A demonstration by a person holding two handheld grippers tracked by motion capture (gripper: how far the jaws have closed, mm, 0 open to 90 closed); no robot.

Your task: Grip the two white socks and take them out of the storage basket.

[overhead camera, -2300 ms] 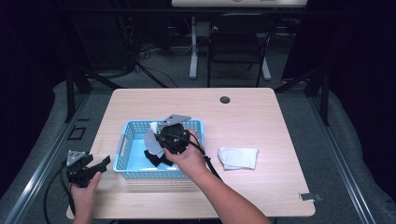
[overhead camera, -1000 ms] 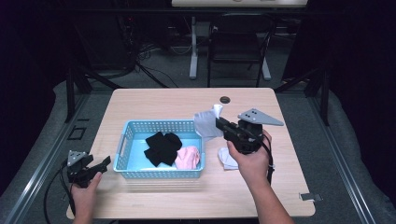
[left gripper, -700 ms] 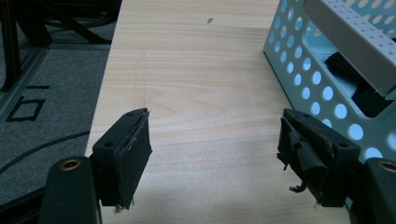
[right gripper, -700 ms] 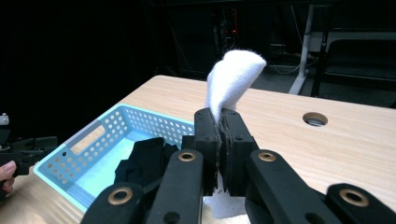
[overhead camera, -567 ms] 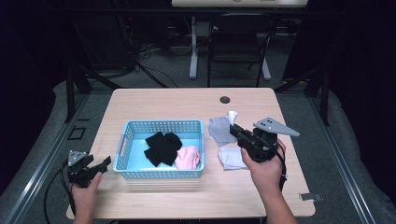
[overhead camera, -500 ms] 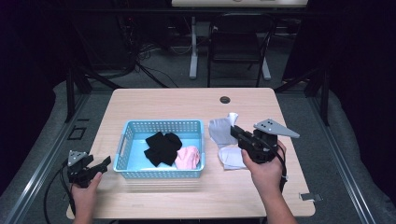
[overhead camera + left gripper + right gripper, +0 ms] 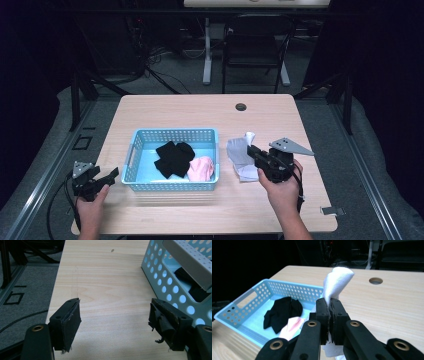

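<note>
Dim room – grey carpet floor (image 7: 360, 165), black chair (image 7: 255, 50) and cables (image 7: 160, 70) behind light wooden table (image 7: 200, 107).

the far strip of the table (image 7: 175, 107) lies bare apart from a small round hole (image 7: 241, 107), so passage there is open. the blue basket (image 7: 172, 134) blocks the middle left, its walls rising around a black cloth (image 7: 172, 157) and a pink cloth (image 7: 201, 168). between the basket and the table's left edge runs a bare lane, where the left gripper (image 7: 115, 325) sits with its jaws wide apart. right of the basket, a white cloth (image 7: 240, 155) takes up the gap, pinched by the right gripper (image 7: 254, 151).
</note>
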